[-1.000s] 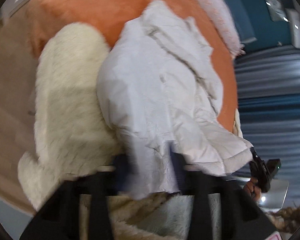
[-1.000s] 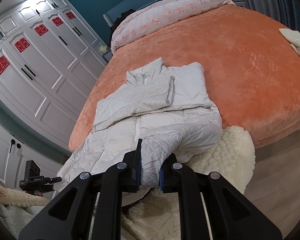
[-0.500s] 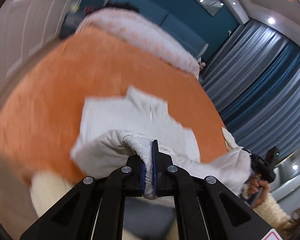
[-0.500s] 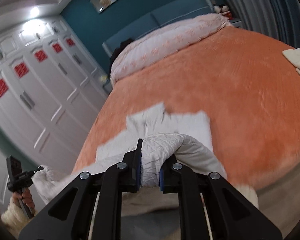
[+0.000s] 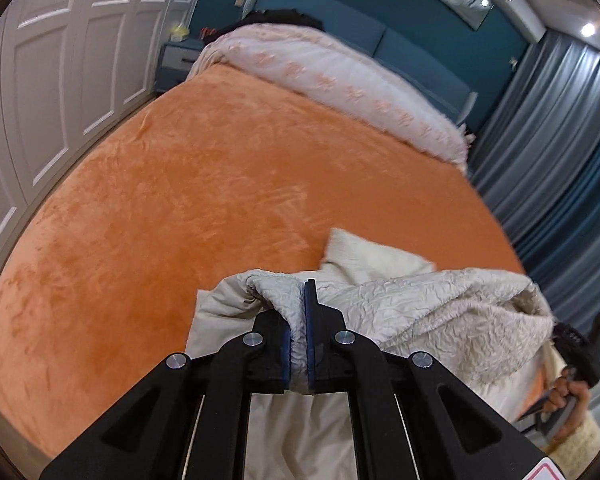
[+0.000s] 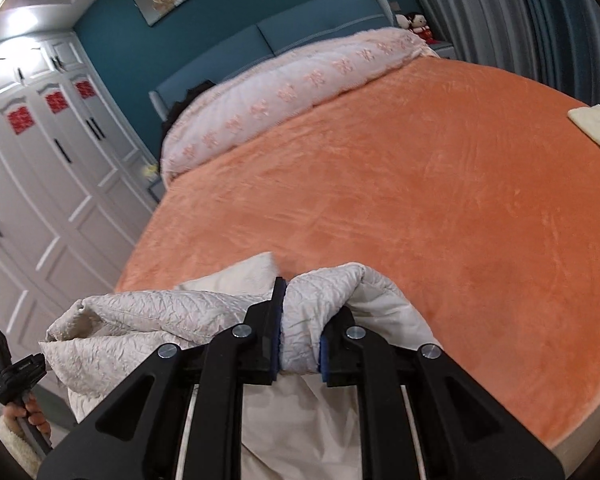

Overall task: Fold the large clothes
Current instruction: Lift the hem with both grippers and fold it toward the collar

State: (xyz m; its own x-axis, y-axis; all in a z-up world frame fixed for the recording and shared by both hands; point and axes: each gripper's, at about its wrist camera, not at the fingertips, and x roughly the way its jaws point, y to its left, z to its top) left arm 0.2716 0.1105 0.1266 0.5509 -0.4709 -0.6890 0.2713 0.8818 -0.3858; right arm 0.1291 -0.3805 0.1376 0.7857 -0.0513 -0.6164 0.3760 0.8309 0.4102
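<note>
Orange plush covers the bed (image 5: 204,184), and this bed fills most of both views. At its foot end, near the cameras, is the white quilted jacket (image 5: 420,312), lifted up from the cover and stretched between the two tongs. The crinkled outer cloth faces up and a fluffy lining shows at one edge. A part of the jacket hangs down below the tongs, and a smooth flap of it lies on the orange cover just behind the fold.

The left tongs (image 5: 298,344) are almost closed, with a thin bunch of the jacket cloth pressed between the blue pads. The right tongs (image 6: 300,340) are narrow too, but they hold a thicker roll of the same jacket. In the left wrist view, the right hand (image 5: 572,396) is seen at the far right edge, around a black handle. In the right wrist view, the left hand (image 6: 24,416) with a fleece sleeve is seen at the far left edge.

At the head end of the bed lies a pale pink duvet (image 6: 296,80) against a blue headboard (image 6: 268,36). On the far right side of the bed, a cream folded cloth (image 6: 598,128) rests on the cover. White wardrobe doors (image 6: 40,184) with red ornaments stand along the left side of the bed, and grey-blue curtains (image 5: 560,128) hang along the right side.
</note>
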